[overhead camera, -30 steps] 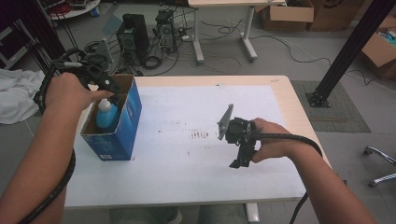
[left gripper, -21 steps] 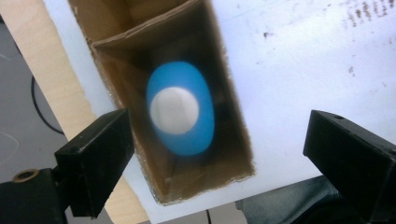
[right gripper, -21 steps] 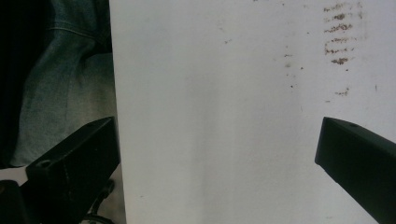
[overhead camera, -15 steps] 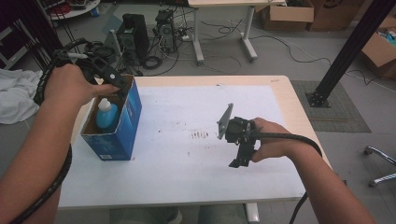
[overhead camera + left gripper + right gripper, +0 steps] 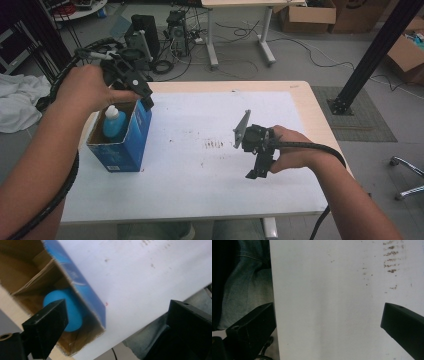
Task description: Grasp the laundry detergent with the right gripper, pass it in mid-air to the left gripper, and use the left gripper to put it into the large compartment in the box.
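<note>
Figure. A blue bottle (image 5: 114,122) stands upright inside an open blue cardboard box (image 5: 131,141) near the left edge of the desk (image 5: 200,200). The left hand-held gripper (image 5: 147,100) hangs above the box's far right corner with its jaws spread wide and nothing between them; they have just been opening. In the left gripper view the bottle's rounded blue cap (image 5: 71,315) lies below and beyond the jaws, within the box walls (image 5: 85,293), clear of both pads. This is read as a release: the bottle appears to be deposited in the box and the left hand to be backing away, so the placing step looks complete.

The right hand-held gripper (image 5: 257,172) is held over the right half of the desk, toward the near edge, its jaws wide and empty; the right gripper view looks between them onto the bare white desk surface (image 5: 324,302) with a few brown marks (image 5: 392,257) and a stretch of denim (image 5: 244,277) past the near edge.

Compared with the earlier frames: one second ago the left hand-held gripper reached down into the box at the bottle's top; it now sits higher and nearer the far left corner of the desk. Bottle and box occupy the same place. The right hand and its hand-held gripper are unchanged.
</note>
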A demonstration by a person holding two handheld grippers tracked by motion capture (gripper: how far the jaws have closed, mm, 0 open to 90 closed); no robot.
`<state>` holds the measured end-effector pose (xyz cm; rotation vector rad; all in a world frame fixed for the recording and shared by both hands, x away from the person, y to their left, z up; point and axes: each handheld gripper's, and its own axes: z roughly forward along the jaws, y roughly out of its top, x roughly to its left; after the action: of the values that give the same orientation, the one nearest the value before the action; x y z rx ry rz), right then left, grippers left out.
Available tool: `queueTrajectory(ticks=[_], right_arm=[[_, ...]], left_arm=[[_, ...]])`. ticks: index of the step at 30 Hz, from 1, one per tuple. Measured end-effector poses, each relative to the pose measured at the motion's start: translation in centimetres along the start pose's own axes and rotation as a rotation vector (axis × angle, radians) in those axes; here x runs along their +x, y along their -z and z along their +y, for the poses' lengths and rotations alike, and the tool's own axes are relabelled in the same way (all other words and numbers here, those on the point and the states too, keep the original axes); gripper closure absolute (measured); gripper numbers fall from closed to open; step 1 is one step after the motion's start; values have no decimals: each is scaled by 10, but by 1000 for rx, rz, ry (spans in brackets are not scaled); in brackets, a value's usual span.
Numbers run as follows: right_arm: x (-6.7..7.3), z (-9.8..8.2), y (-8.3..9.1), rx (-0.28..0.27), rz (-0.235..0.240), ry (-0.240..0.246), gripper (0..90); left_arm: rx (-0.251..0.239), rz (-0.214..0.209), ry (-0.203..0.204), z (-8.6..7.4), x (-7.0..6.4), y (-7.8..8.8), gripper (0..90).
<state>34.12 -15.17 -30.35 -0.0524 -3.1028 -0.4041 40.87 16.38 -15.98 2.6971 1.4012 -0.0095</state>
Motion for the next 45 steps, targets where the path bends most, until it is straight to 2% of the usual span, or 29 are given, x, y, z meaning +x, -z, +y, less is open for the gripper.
queueTrajectory(ticks=[1,3,8,14,17,20,21,24,28,36,45], right_arm=[[0,0,0,-1,-1,0,0],[0,0,1,2,-3,0,0],[0,-2,3,5,-1,-9,0],[0,-4,4,15,-2,-10,0],[-2,-5,5,22,-1,-13,0],[-3,-5,6,24,0,-18,0],[-4,-5,6,24,1,-19,0],[-6,-5,4,30,6,-18,0],[-9,-3,2,32,10,-18,0],[-10,-2,1,34,14,-15,0],[-11,-1,0,34,18,-11,0]], left_arm=[[5,-11,-9,1,-3,-1,37],[33,-27,-64,3,-9,-4,25],[77,-52,-236,8,-26,-14,3],[104,-67,-373,15,-40,-27,2],[135,-95,-468,16,-49,-33,2],[202,-112,-635,12,-65,-47,4],[220,-130,-669,11,-69,-51,4],[227,-159,-713,12,-75,-61,3],[236,-164,-739,14,-78,-70,1],[228,-171,-766,14,-83,-71,1],[214,-181,-773,14,-85,-66,1]])
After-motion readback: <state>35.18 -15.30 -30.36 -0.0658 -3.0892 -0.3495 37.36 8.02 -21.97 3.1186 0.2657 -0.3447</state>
